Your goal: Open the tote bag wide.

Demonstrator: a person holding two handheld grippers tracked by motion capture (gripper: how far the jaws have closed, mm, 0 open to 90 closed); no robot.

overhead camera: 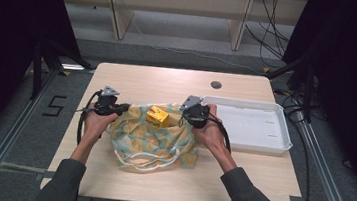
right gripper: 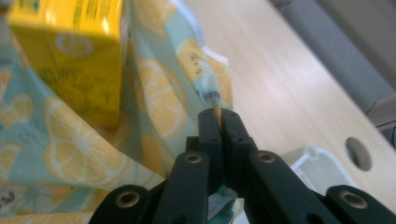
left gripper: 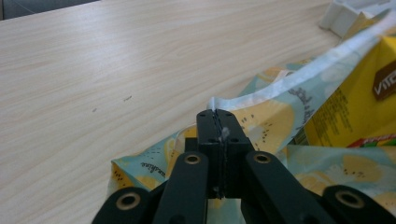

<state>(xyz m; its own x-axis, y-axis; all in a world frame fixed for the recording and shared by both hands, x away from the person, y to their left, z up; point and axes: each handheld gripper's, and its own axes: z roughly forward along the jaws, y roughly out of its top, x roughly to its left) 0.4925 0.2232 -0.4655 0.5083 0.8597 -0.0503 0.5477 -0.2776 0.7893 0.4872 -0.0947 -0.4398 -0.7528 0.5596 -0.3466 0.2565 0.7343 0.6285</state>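
Observation:
A lemon-print cloth bag (overhead camera: 155, 138) lies on the wooden table (overhead camera: 178, 83) with its mouth toward the far side. A yellow drink carton (overhead camera: 157, 115) sits in the open mouth. My left gripper (overhead camera: 124, 108) is shut on the left end of the bag's rim; in the left gripper view the white hem (left gripper: 280, 88) runs from the pinched jaws (left gripper: 217, 119) toward the carton (left gripper: 359, 107). My right gripper (overhead camera: 184, 110) is shut on the right end of the rim, with printed cloth (right gripper: 154, 93) pinched between its jaws (right gripper: 218, 116) beside the carton (right gripper: 70, 51).
A white tray (overhead camera: 252, 124) stands at the right of the table, close behind my right hand. A round cable hole (overhead camera: 216, 85) is in the tabletop at the back. White drawstring cord (overhead camera: 150, 160) loops at the bag's near edge.

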